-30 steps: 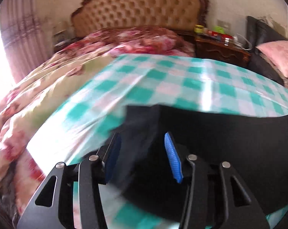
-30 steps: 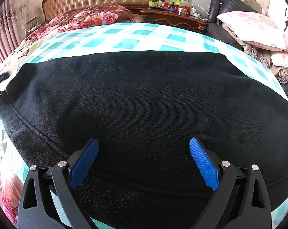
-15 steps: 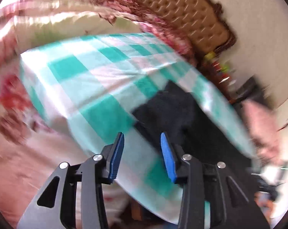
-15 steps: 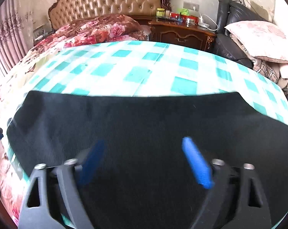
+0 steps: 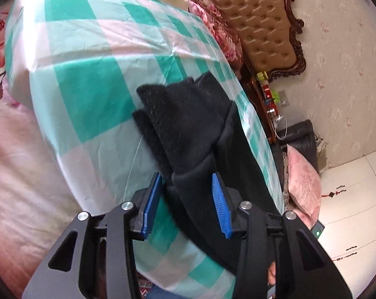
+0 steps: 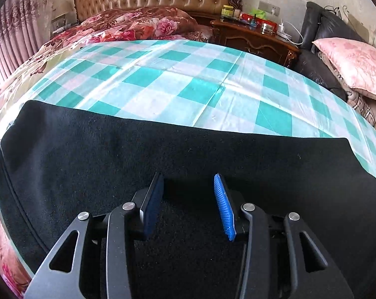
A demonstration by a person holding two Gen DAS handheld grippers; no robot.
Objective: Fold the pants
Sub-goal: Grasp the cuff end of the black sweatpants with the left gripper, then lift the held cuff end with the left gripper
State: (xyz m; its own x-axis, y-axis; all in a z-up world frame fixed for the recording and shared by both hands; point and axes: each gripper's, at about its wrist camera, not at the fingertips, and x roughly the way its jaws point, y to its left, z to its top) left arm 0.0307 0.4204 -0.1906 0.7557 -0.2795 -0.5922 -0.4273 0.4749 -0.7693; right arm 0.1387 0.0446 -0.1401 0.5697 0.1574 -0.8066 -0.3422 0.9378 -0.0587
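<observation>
Fingers apart, left gripper [image 5: 185,199] and right gripper [image 6: 190,201] astride pants [image 6: 163,154] | risk: thick layers slip, fold skews

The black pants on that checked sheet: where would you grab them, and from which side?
Judging by their pose, grip the black pants at the bunched cuff end, where layers stack into a ridge. Bring the left tool in low from the bed's near edge, one finger either side of the fold.
</observation>
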